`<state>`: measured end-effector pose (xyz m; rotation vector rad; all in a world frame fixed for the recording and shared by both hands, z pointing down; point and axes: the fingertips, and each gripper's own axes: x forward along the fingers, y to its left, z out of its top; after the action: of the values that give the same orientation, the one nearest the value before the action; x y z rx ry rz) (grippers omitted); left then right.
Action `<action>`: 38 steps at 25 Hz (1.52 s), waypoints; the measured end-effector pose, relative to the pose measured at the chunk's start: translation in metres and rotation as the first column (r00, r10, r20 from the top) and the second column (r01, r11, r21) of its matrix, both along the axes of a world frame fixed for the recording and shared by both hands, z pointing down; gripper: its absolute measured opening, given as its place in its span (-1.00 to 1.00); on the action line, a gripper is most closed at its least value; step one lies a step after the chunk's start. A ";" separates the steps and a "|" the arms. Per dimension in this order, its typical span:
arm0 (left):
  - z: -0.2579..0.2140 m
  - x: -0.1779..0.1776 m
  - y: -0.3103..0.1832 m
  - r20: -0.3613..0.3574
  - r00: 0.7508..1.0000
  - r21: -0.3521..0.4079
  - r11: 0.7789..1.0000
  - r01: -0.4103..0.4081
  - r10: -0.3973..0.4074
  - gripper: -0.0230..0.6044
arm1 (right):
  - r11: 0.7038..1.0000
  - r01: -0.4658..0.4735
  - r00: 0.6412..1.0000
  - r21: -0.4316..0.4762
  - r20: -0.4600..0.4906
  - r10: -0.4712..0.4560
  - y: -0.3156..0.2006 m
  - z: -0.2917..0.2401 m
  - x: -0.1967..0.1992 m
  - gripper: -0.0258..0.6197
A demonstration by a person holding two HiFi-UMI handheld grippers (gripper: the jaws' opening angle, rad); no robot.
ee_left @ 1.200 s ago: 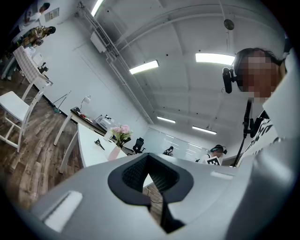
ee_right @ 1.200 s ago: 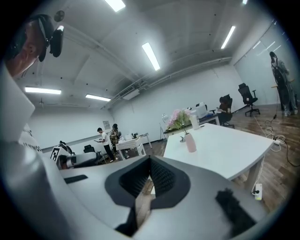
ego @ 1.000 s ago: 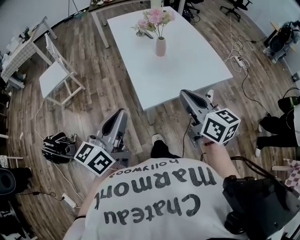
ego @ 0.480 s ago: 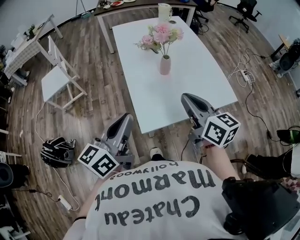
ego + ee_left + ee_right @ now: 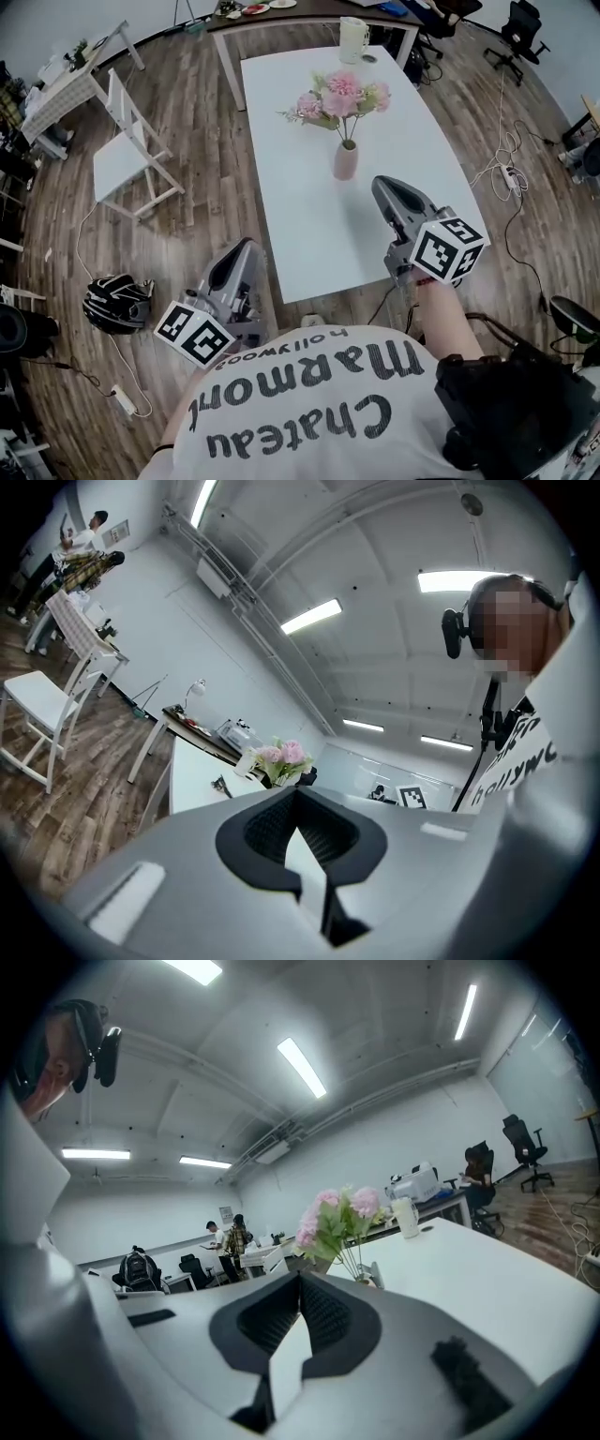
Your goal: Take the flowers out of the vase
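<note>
Wood-plank flooring surrounds a white table [image 5: 309,216]; near its middle a pink vase [image 5: 345,161] stands upright, the flowers [image 5: 342,96] in it; the left gripper [image 5: 241,247] hangs over the floor off the table's near edge, the right gripper [image 5: 383,184] above the tabletop, apart from the vase; both have jaws pressed together on nothing; in each gripper view the gripper's body covers the vase, leaving only blooms.

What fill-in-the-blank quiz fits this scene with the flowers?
The pink flowers stand in a small pink ____.
It stands on a ____ table.
The right gripper and left gripper both have their jaws ____, holding nothing.
Beside the table, on the wooden floor, stands a white ____.
Missing: vase; white; shut; chair.
</note>
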<state>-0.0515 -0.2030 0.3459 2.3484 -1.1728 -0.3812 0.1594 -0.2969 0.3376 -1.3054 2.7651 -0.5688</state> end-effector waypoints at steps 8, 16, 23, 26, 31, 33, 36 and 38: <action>0.012 -0.026 -0.019 0.035 0.994 -0.046 0.993 0.105 -0.103 -0.91 | 1.000 -0.010 0.998 0.011 -0.059 0.010 -0.070 0.019 0.001 -0.87; 0.021 -0.050 -0.024 0.094 0.978 -0.107 0.975 0.195 -0.185 -0.91 | 0.998 -0.010 0.998 -0.056 -0.061 0.006 -0.135 0.050 0.001 -0.46; 0.025 -0.066 -0.023 0.147 0.964 -0.140 0.960 0.241 -0.221 -0.91 | 0.990 0.140 0.989 -0.032 -0.050 -0.141 -0.154 0.064 -0.012 -0.46; 0.026 -0.065 -0.025 0.152 0.964 -0.147 0.960 0.239 -0.217 -0.91 | 0.989 0.148 0.987 -0.019 -0.056 -0.149 -0.154 0.064 -0.011 -0.46; 0.030 -0.061 -0.028 0.150 0.969 -0.156 0.963 0.220 -0.197 -0.91 | 0.990 0.144 0.989 -0.003 -0.024 -0.144 -0.156 0.059 -0.014 -0.74; 0.032 -0.061 -0.028 0.150 0.970 -0.160 0.963 0.215 -0.192 -0.91 | 0.991 0.132 0.991 0.005 -0.003 -0.132 -0.155 0.056 -0.013 -0.84; 0.036 -0.064 -0.026 0.148 0.970 -0.162 0.963 0.214 -0.191 -0.91 | 0.992 0.125 0.992 0.035 0.009 -0.125 -0.151 0.049 -0.014 -0.86; 0.036 -0.065 -0.027 0.143 0.972 -0.157 0.965 0.211 -0.189 -0.91 | 0.992 0.111 0.993 0.058 0.021 -0.112 -0.149 0.041 -0.014 -0.86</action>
<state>-0.1167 -0.2298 0.3822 2.1383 -1.4496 -0.1913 0.1458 -0.4462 0.3786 -1.1309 2.8259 -0.5040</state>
